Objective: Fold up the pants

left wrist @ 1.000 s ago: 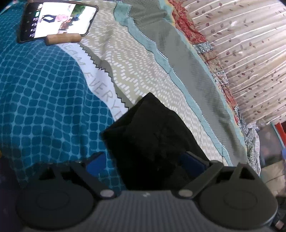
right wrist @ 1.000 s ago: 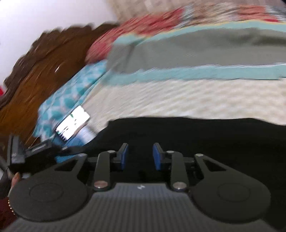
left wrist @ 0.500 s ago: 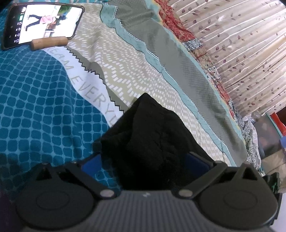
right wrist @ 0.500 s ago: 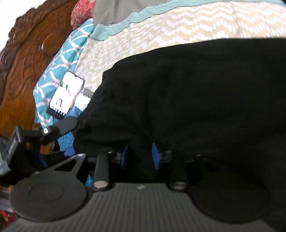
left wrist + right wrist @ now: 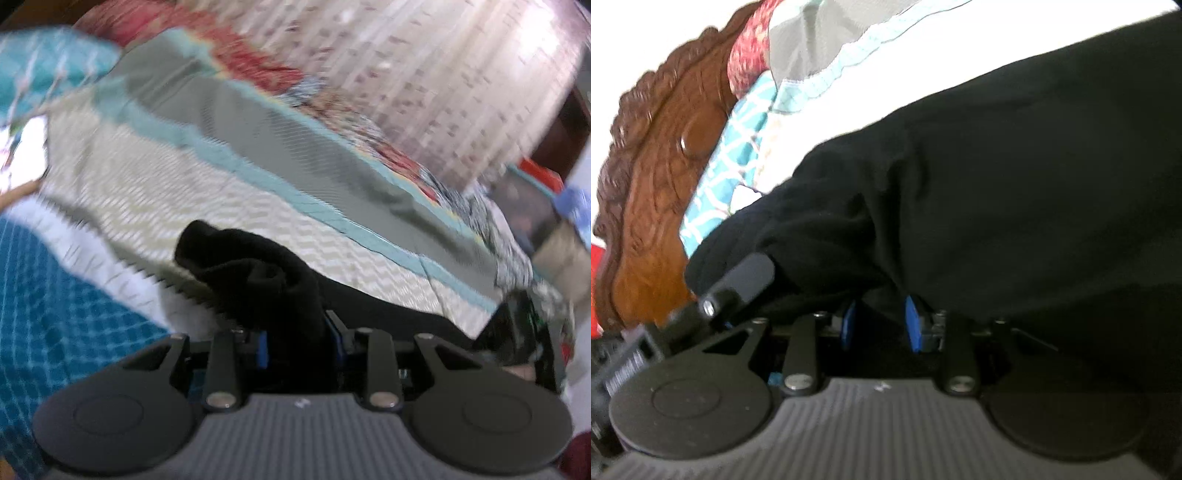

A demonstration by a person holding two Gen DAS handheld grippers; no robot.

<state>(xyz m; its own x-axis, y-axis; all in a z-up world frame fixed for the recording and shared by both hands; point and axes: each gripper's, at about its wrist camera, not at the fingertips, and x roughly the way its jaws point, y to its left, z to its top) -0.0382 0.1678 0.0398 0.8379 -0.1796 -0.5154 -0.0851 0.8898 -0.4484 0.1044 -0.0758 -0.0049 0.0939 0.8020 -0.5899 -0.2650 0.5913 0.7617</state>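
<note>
The black pants (image 5: 258,280) lie on a patterned bedspread (image 5: 155,199). One end of them is bunched up between the blue pads of my left gripper (image 5: 299,343), whose jaws are closing on the cloth and pinch it. In the right wrist view the pants (image 5: 1015,177) fill most of the frame. A fold of them sits pinched between the narrow-set blue pads of my right gripper (image 5: 881,326). Part of the other black gripper (image 5: 738,280) shows at the left, against the cloth.
A lit phone (image 5: 22,155) lies blurred at the far left of the bed. A carved wooden headboard (image 5: 657,166) stands at the bed's head. A leaf-print curtain (image 5: 443,74) hangs beyond the far side, with a red patterned quilt (image 5: 258,66) along it.
The left jaws went from wide apart around the pants' end to pinched on it, and the gripper rose and rolled. The right gripper sank closer to the cloth, still pinching.
</note>
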